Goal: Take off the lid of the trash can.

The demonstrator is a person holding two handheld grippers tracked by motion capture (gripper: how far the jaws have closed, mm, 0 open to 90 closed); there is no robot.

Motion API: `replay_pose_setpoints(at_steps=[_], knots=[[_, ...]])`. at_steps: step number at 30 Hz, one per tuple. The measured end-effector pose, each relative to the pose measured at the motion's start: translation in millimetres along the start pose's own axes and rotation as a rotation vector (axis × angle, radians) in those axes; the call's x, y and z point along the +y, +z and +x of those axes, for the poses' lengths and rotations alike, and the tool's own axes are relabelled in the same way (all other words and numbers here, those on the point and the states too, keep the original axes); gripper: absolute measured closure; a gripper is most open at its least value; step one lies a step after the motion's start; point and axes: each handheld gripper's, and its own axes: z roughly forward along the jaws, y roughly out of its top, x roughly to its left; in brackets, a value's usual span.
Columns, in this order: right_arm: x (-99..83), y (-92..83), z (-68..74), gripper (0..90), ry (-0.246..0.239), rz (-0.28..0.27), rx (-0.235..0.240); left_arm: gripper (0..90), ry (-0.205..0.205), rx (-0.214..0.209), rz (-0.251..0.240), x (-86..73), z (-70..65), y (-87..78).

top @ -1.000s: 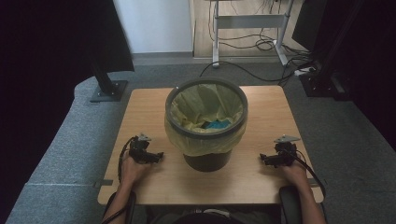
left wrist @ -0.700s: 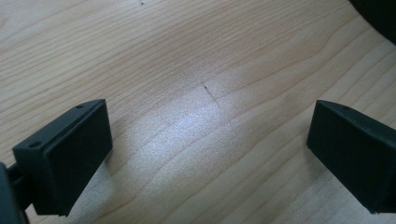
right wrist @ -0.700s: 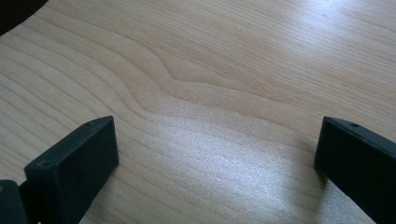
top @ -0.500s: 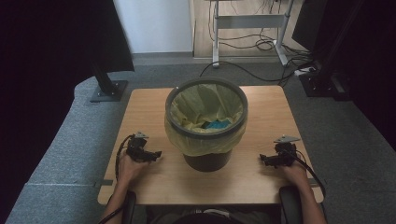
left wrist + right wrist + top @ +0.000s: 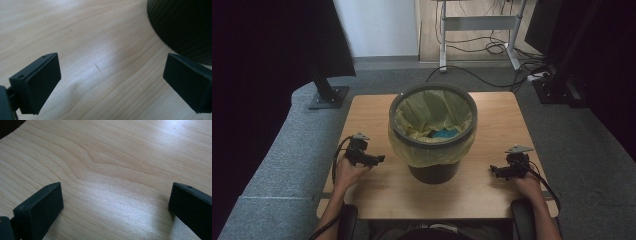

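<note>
Standing at the middle of the wooden table (image 5: 377,197), a black waste bin (image 5: 433,172) lined with a yellow bag (image 5: 422,152) serves as the landmark; the bag's edge is folded out over the bin's grey rim, and a blue item (image 5: 443,134) lies inside on the liner. Left of the bin, the left gripper (image 5: 374,160) rests low over the tabletop in the person's left hand (image 5: 347,171), its jaws pointing toward the bin's base; in the left gripper view the left gripper (image 5: 110,82) has its jaws spread wide with bare wood between them, and the bin's ribbed dark wall (image 5: 185,27) fills the upper right corner, near the farther jaw but apart from it. Right of the bin and farther from it, the right gripper (image 5: 496,171) sits in the person's right hand (image 5: 528,184), also aimed toward the bin; in the right gripper view the right gripper (image 5: 116,205) is likewise wide apart, holding nothing, above plain wood grain.
</note>
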Motion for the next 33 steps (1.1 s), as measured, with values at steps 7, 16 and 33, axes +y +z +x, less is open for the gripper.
replay_pose_setpoints(at_steps=[7,16,33], knots=[[0.0,0.0,0.0,0.0,0.000,0.000,0.000,0.8,0.014,-0.001,-0.001,18.4,1.7,-16.1],[0.0,0.0,0.0,0.0,-0.001,0.000,0.000,1.6,0.034,0.006,-0.011,40.3,2.8,-37.7],[-0.2,-0.3,-0.2,0.0,-0.007,0.000,0.005,2.9,0.078,0.029,-0.050,90.4,-1.4,-81.1]])
